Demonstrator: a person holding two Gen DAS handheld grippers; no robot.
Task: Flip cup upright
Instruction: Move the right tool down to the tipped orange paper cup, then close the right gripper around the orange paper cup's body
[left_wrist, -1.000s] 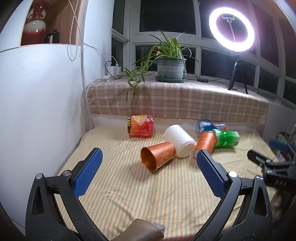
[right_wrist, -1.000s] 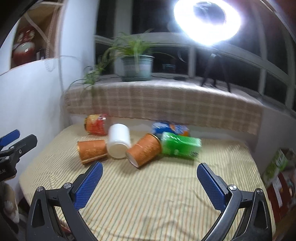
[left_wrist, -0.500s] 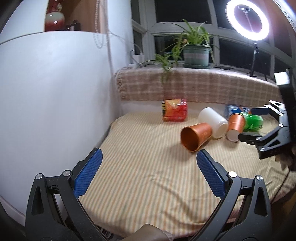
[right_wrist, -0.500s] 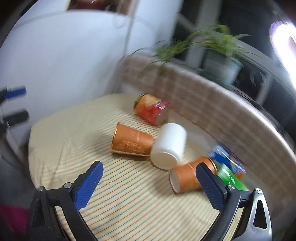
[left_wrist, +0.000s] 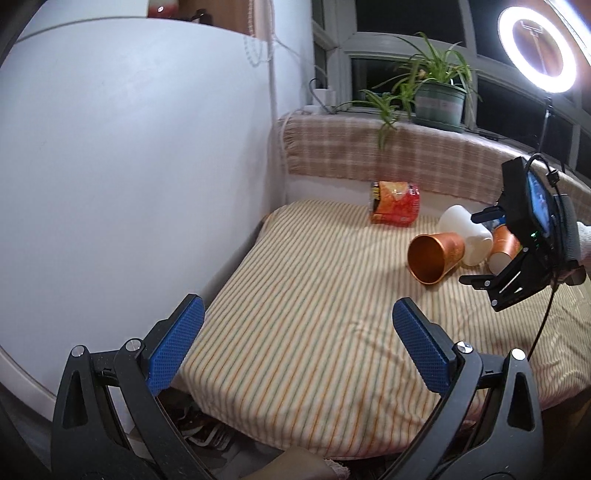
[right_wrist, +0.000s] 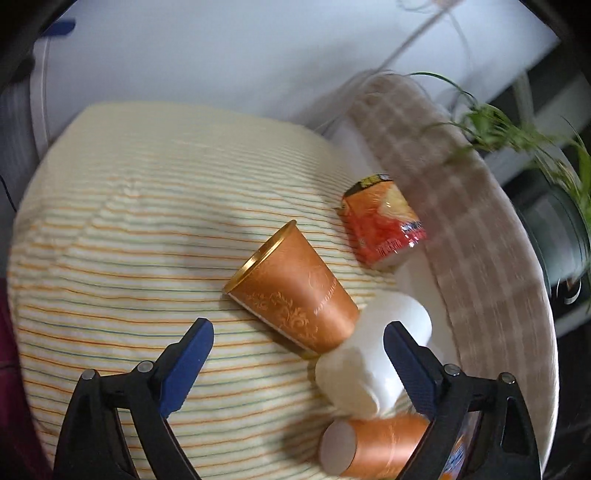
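An orange paper cup (left_wrist: 435, 254) (right_wrist: 295, 288) lies on its side on the striped cloth, its gold-rimmed mouth facing left. A white cup (left_wrist: 466, 236) (right_wrist: 369, 365) lies on its side against its base. A second orange cup (left_wrist: 503, 248) (right_wrist: 373, 448) lies on its side behind that. My right gripper (right_wrist: 297, 347) (left_wrist: 491, 251) is open, hovering close over the first orange cup and the white cup. My left gripper (left_wrist: 291, 343) is open and empty, low over the front left of the cloth, well away from the cups.
A red snack bag (left_wrist: 394, 202) (right_wrist: 384, 229) lies near the checked back ledge (left_wrist: 406, 158). A white wall (left_wrist: 129, 166) runs along the left. A potted plant (left_wrist: 437, 99) and a ring light (left_wrist: 537, 50) stand on the ledge.
My right gripper has swung in and down over the cups, tilting its view. My left gripper has pulled back toward the left. The cups have not moved.
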